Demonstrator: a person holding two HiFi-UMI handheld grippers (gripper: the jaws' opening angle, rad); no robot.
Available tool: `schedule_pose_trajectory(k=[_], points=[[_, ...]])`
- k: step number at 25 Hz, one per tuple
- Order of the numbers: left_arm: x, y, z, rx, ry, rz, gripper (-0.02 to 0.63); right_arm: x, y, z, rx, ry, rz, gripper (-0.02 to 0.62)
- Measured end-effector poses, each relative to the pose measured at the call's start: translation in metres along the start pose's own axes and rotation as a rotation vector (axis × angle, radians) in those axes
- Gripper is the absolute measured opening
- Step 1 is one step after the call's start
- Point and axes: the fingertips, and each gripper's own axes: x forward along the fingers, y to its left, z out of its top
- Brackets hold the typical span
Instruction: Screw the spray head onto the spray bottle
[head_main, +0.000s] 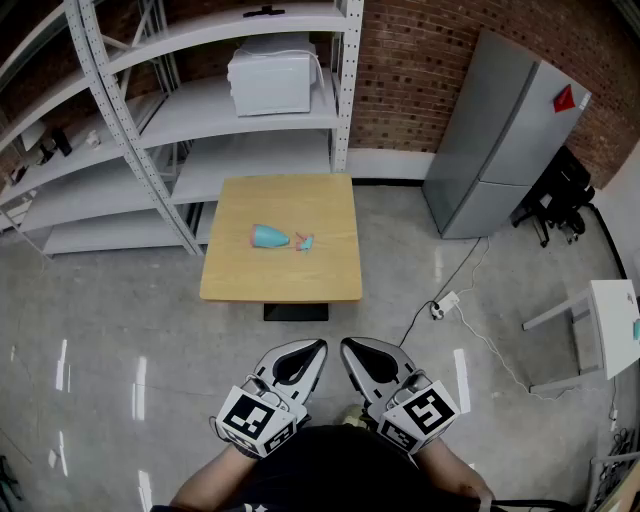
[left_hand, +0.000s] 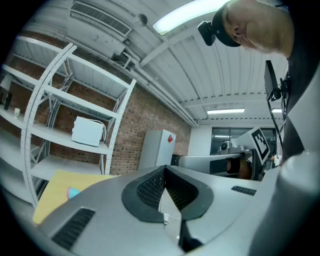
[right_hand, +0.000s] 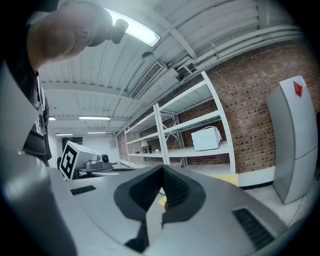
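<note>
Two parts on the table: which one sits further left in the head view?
The teal spray bottle, the bigger piece, lying on its side; the small spray head lies just right of it.

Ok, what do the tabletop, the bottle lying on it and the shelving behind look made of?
Tabletop: light wood or wood-look laminate, matte, judging by its even tan colour; no grain can be made out.
Bottle: probably plastic, a smooth, uniform teal, though it is too small to be sure.
Shelving: white painted metal, judging by its thin uprights with rows of punched holes.
</note>
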Motion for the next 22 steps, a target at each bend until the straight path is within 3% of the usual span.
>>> schedule_pose_trajectory(k=[22], points=[[-0.0106,0.0016,-0.0057,-0.024,0.014,0.022,0.003,0.0018,0.0092,-0.0042,0.024,0.018,0.018,0.002]])
